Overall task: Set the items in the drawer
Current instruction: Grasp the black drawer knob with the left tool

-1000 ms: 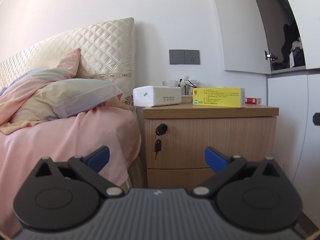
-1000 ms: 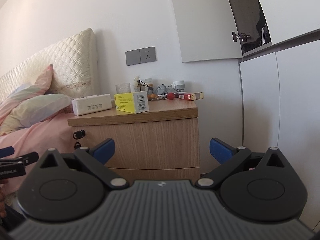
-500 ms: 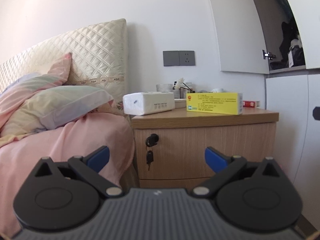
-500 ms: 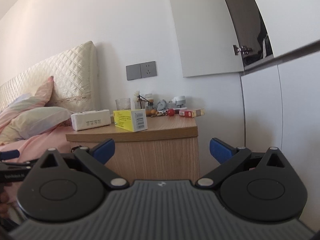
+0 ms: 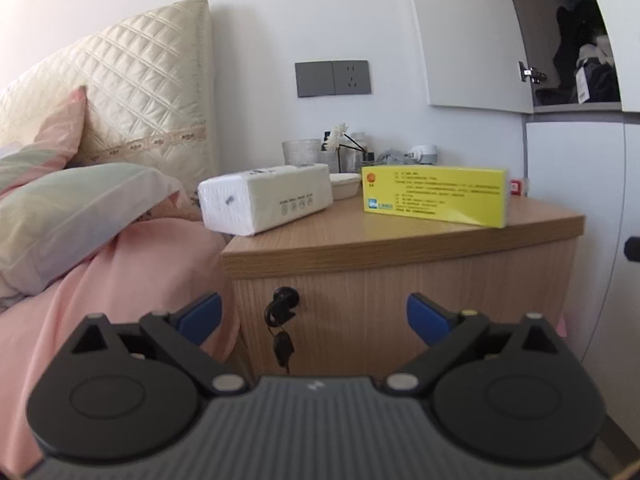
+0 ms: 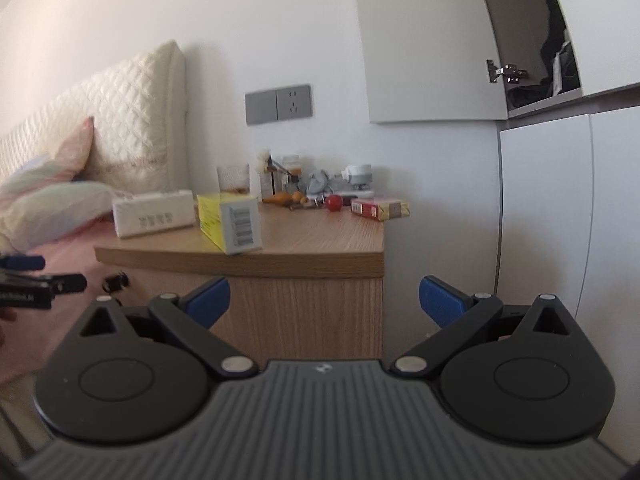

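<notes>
A wooden nightstand [image 5: 400, 240] [image 6: 320, 240] stands beside the bed, its drawer front [image 5: 400, 304] closed, with a key [image 5: 282, 344] hanging from the lock [image 5: 285, 300]. On top lie a yellow box [image 5: 436, 194] [image 6: 230, 220], a white tissue pack [image 5: 266, 198] [image 6: 154, 216], a red-and-gold small box [image 6: 380, 208], a red ball [image 6: 334, 202] and small clutter. My left gripper [image 5: 314, 314] is open with nothing between its fingers, in front of the lock. My right gripper [image 6: 324, 300] is open and empty, facing the nightstand's right half. The left gripper's tip [image 6: 24, 276] shows at the right wrist view's left edge.
A bed with pink sheet [image 5: 100, 280] and pillows [image 5: 72, 208] lies left of the nightstand. White wardrobe doors [image 6: 560, 220] stand at the right, with an open cupboard [image 5: 576, 68] above. A grey wall socket [image 5: 332, 78] sits over the nightstand.
Both grippers have moved closer to the nightstand and risen, so its top surface now shows. Both stay open.
</notes>
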Demonstrator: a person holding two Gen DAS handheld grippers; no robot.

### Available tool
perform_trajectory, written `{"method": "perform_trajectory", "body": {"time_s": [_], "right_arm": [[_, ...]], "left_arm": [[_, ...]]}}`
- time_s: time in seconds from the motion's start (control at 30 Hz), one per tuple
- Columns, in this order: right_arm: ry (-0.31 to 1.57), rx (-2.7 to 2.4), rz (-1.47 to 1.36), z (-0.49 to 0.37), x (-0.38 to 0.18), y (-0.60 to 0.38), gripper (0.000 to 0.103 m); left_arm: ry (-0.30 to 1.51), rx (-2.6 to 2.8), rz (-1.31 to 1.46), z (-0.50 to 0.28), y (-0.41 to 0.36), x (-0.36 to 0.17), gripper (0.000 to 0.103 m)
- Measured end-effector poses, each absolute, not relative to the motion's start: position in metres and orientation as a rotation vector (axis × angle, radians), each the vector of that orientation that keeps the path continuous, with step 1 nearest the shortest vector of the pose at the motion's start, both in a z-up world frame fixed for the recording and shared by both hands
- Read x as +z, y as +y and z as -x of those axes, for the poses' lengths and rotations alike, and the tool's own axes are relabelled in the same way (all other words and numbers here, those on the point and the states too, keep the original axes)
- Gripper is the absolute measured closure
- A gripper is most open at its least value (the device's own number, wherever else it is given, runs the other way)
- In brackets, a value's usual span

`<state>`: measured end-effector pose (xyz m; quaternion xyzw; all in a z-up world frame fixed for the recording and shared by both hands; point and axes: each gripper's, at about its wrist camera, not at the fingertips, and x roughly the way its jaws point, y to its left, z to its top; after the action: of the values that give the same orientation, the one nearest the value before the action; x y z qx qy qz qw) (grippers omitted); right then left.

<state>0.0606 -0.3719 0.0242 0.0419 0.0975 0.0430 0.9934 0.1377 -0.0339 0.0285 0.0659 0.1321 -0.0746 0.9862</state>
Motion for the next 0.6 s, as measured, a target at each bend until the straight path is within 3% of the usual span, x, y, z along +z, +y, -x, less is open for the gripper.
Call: {"method": "perform_trajectory", "body": {"time_s": [0.6], "right_arm": [[0.200, 0.261, -0.119, -0.157, -0.030, -0.397, 0.000]], "left_arm": [[0.309, -0.151, -0.159, -0.239, 0.006, -0.024, 0.002]]}}
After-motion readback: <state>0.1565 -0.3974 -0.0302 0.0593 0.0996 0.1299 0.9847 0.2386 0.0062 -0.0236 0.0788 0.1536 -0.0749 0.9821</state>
